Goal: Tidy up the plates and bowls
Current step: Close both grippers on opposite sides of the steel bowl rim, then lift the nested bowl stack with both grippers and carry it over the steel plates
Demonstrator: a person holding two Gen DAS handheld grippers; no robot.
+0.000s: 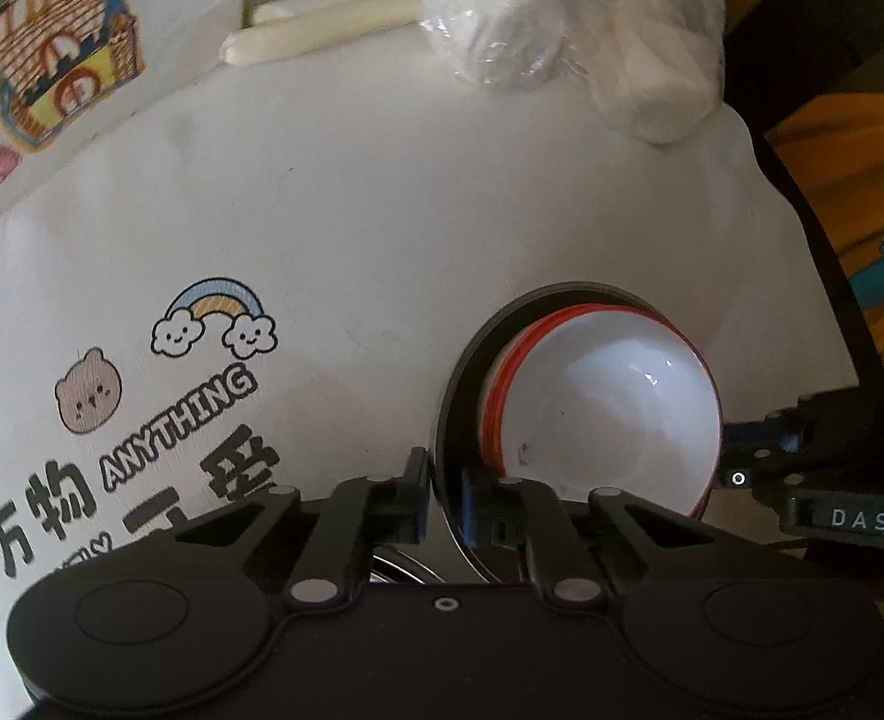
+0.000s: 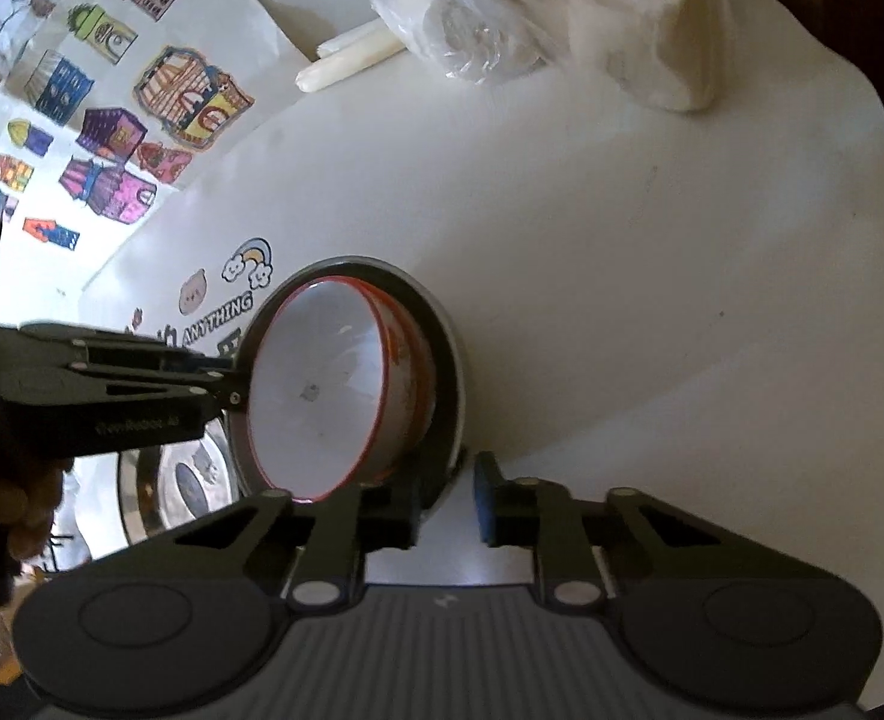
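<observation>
now both grippers [image 1: 445, 495] [image 2: 448, 501] pinch the plate [image 2: 442, 324] rim, bare table [image 1: 381, 180] beyond

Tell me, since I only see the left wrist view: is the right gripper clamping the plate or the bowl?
Observer: The right gripper is shut on the rim of the dark plate, not on the bowl.
Operator: Is anything under my left gripper?
Observer: A shiny metal dish shows beneath the left gripper, beside the plate.
Operator: What holds that gripper?
Observer: A hand, at the picture's left edge.
</observation>
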